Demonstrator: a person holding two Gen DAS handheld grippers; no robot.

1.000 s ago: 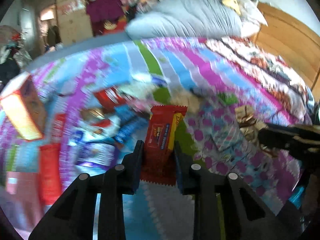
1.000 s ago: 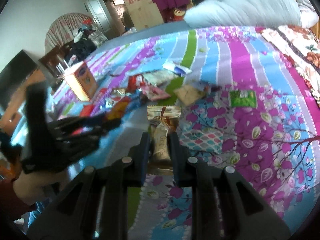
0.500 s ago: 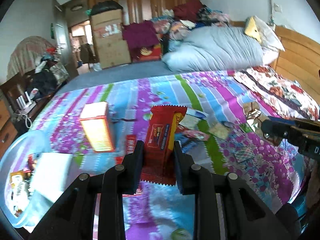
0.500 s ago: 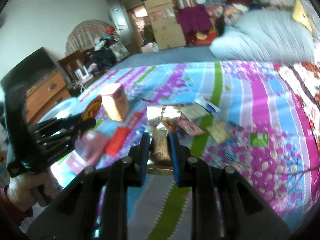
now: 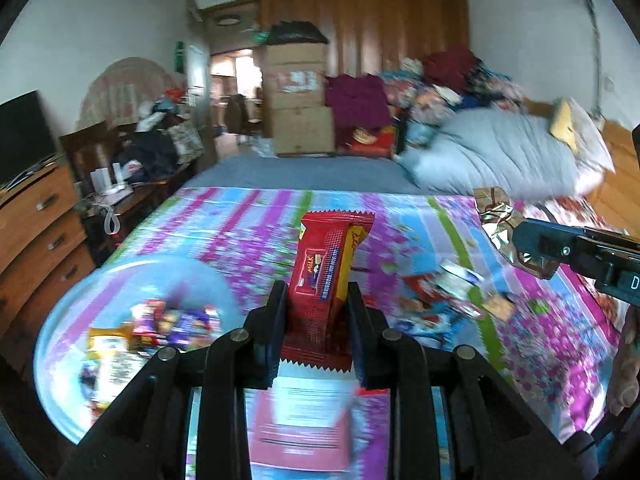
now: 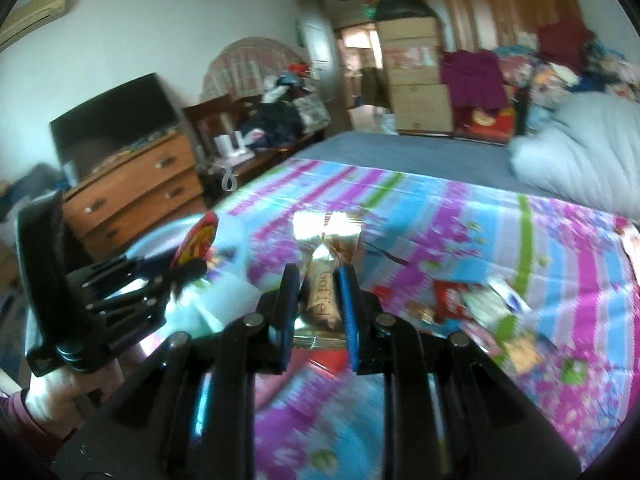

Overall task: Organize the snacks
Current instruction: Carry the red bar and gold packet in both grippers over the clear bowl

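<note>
Left claw (image 5: 316, 300) was clamped on a red milk-snack packet (image 5: 326, 264), packet upright between the pads, long axis running away from the camera along the fingers, serrated lower seam hanging below the grip. Right claw (image 6: 318, 300) was pinched narrow on a gold-wrapped candy (image 6: 324, 280) marked "Goffel", long axis also along the fingers, twisted foil end fanned out past the fingertips.

Key relation: the pale blue bowl (image 5: 72, 304) (already holding several wrapped snacks, blurred) lay low and to the left of the left claw, near edge of the bed. From the right wrist view the bowl (image 6: 160, 240) sat beyond the left claw, so the left hand (image 6: 60, 396) was judged the nearer of the two to it. The red packet would need to go left and down to reach the bowl.

Both claws pointed forward and somewhat downward over the striped bedspread (image 5: 248, 216), side by side, right claw at the right edge of the left wrist view.

Farther right on the bedspread: loose pile of unsorted snacks (image 5: 448, 292) (individual wrappers too blurred to identify).
</note>
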